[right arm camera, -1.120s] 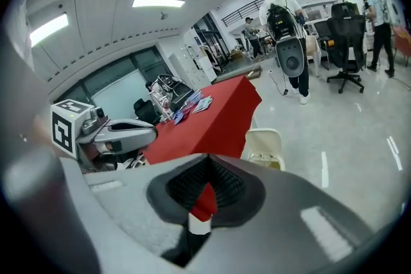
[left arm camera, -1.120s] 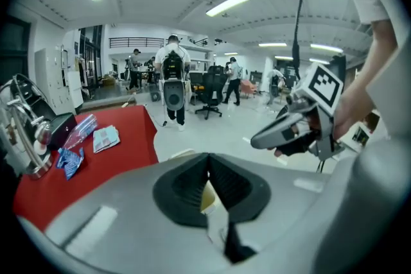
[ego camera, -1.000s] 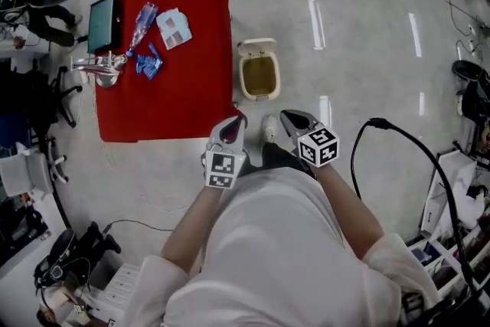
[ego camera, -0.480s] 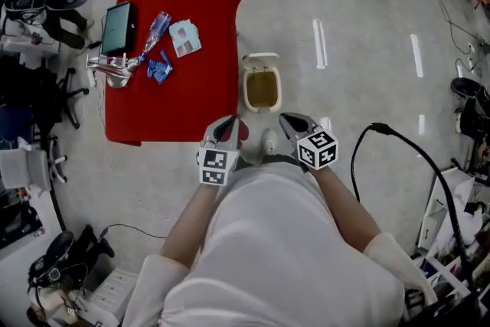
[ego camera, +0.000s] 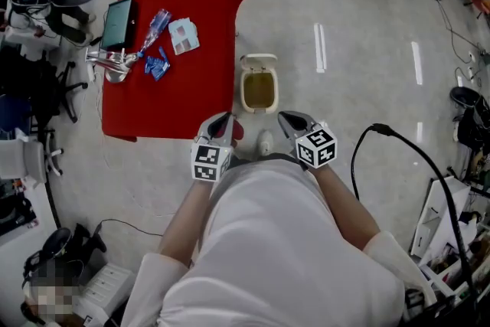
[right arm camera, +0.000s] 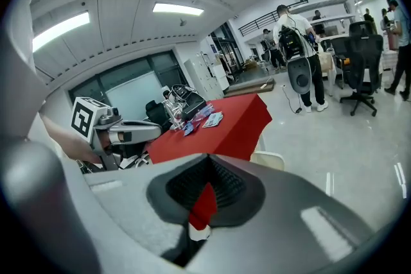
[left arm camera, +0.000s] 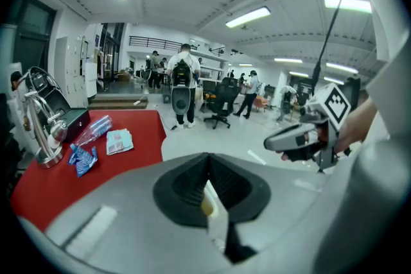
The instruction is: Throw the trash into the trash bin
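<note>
Closest in, the left gripper (ego camera: 220,125) and the right gripper (ego camera: 289,119) are held side by side just in front of the person's chest, each with its jaws pressed together on nothing. Just beyond them the trash bin (ego camera: 246,94) stands on the floor with its lid tipped back, right beside the edge of the red table (ego camera: 191,88). The trash lies toward the table's far left in the head view, well apart from both grippers: a blue wrapper (ego camera: 157,67), a paper packet (ego camera: 184,35) and a clear plastic bottle (ego camera: 155,24), near a black tablet (ego camera: 119,23). Nothing looks picked up yet, so this reads as the approach. Next, a gripper must reach over the table, open, and close on one piece.
</note>
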Demonstrator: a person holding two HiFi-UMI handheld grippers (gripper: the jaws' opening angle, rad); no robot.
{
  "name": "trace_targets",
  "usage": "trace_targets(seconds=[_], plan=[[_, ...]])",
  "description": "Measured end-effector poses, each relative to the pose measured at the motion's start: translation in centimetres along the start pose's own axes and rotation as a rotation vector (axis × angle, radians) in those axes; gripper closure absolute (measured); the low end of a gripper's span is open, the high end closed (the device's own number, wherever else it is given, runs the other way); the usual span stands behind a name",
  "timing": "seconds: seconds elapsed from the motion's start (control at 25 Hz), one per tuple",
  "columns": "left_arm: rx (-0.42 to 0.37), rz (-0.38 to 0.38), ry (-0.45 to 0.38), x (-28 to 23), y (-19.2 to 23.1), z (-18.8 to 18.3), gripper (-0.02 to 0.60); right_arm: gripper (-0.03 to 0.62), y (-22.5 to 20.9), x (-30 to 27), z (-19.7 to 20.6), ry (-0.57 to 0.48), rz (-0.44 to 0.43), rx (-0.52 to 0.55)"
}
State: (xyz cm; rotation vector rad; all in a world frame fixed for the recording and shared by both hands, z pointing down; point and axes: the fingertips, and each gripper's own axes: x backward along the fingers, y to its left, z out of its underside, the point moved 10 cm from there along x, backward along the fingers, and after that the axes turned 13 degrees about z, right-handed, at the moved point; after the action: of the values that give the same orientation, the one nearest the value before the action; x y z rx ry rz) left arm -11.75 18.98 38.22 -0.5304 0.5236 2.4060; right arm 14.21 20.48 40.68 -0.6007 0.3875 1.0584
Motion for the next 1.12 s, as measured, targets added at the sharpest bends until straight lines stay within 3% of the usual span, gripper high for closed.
trace_targets(seconds=[0.64,1.12], plan=[[0.016,-0.051,-0.025,-0.1,-0.1,0.3,0.577,0.592,-1.6,-0.5,0.0,0.019,-0.046,0.033],[-0.005,0.012,-0.009,0.6,3.6,0.7,0.577,0.592,0.3,-2.6,-1.1,0.003,0.031,0.001]])
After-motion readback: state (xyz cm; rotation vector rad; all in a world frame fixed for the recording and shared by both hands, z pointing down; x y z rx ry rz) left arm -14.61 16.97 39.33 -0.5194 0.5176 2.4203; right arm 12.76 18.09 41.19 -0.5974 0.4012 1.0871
